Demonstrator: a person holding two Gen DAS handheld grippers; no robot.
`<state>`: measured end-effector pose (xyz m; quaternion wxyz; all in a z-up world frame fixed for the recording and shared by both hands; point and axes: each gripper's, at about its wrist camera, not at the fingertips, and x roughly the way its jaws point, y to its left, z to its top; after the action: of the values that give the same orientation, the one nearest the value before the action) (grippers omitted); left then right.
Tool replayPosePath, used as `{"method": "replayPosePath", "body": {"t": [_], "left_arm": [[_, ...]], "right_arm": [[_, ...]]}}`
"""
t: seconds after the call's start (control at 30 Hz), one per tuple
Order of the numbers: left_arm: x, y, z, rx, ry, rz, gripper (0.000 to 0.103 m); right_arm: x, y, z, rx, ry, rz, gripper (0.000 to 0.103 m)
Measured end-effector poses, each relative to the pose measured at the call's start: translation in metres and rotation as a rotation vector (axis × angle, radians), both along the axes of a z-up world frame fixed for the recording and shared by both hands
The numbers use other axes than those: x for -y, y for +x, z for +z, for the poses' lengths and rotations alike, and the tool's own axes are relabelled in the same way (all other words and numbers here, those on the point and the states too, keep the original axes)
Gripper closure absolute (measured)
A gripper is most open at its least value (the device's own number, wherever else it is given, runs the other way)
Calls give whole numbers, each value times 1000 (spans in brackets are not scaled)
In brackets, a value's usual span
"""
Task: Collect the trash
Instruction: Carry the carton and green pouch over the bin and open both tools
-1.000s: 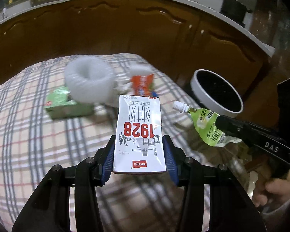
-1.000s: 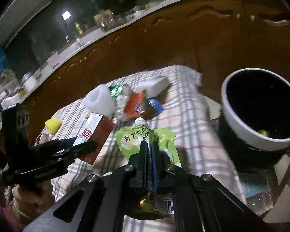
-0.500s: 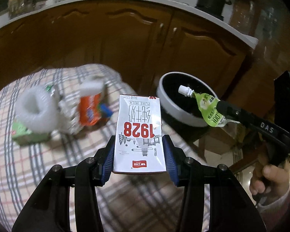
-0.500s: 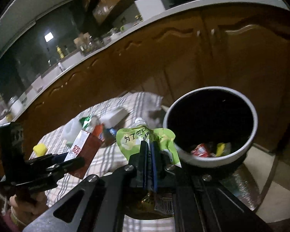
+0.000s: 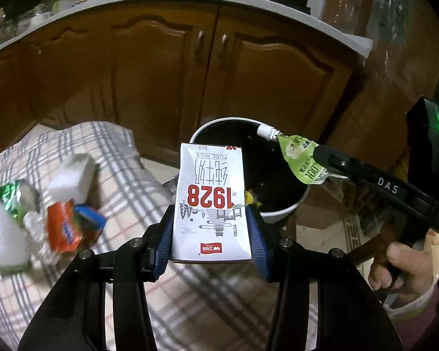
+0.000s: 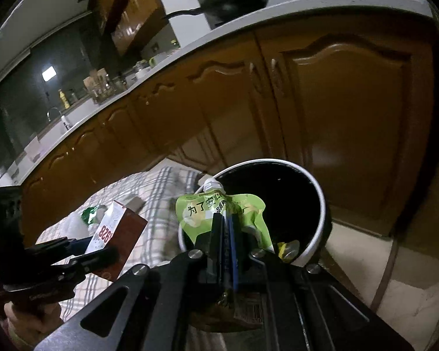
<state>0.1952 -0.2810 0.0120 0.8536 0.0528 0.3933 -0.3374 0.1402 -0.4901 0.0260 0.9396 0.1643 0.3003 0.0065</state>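
While the milk carton [image 5: 212,201] sat clamped between the blue pads of the left claw [image 5: 212,234], it hung at the near rim of the white bin [image 5: 284,212]. Right claw [image 6: 225,245] was pinched fully onto the green spout pouch [image 6: 219,212], over the bin's mouth. Checked surface [image 5: 131,187] beside held other litter.
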Motion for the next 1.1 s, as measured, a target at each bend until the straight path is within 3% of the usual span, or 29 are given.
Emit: {"method": "replayPosePath", "body": {"t": [0.57,1.0,1.1], "left_arm": [[65,41,-14,-53,76,-59,57],[78,56,-25,-79,100,-47,56],[79,60,-27,-113,89,-46,53]], "right_arm": [[23,32,-10,-55,-14,-27,99],[31,50,-22,-93,-6,-22,99],[33,54,-23,-98,9,-18,93]]}}
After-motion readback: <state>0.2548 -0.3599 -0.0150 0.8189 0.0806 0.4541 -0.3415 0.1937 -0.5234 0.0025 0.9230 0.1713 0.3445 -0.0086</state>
